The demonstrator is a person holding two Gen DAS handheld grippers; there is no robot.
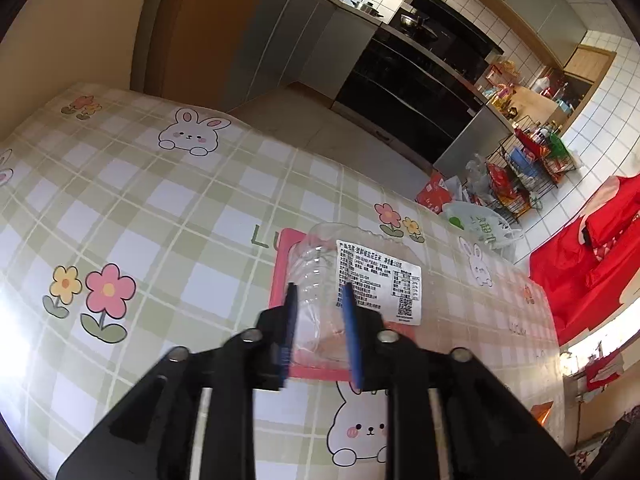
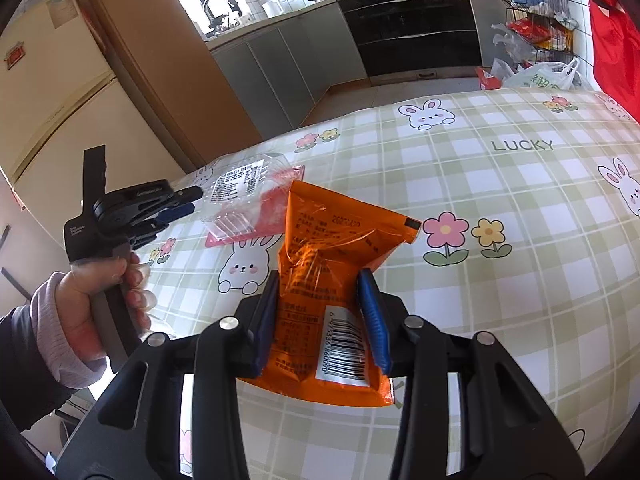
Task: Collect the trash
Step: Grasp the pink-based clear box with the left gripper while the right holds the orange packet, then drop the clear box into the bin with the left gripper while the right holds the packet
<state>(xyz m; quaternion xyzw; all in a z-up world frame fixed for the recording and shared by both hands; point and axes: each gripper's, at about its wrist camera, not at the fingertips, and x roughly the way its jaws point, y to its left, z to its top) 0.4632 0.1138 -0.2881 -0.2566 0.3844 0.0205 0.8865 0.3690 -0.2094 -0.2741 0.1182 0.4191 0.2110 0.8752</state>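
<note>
Between the right gripper's point(image 2: 322, 312) blue pads sits the orange snack pouch point(image 2: 320, 280), clamped near its barcode; date stamp partly legible. Beyond the pouch, left gripper point(image 2: 180, 210) brackets the clear plastic clamshell point(image 2: 240, 196) on a pink mat point(image 2: 276, 210); can't tell if the pads are pressing it yet. Risk: thin shell buckles or squirts out. Further past the pouch, tablecloth point(image 2: 500, 208) reads "LUCKY"; clamshell label too small to read.

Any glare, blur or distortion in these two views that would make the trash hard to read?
Left wrist view: blown-out glare at the left edge of the table; the left gripper fingers are motion-blurred, the clear plastic container label small but sharp. Right wrist view: evenly lit, the orange packet crisp with mild sheen. Both bend strongly at the edges.
</note>
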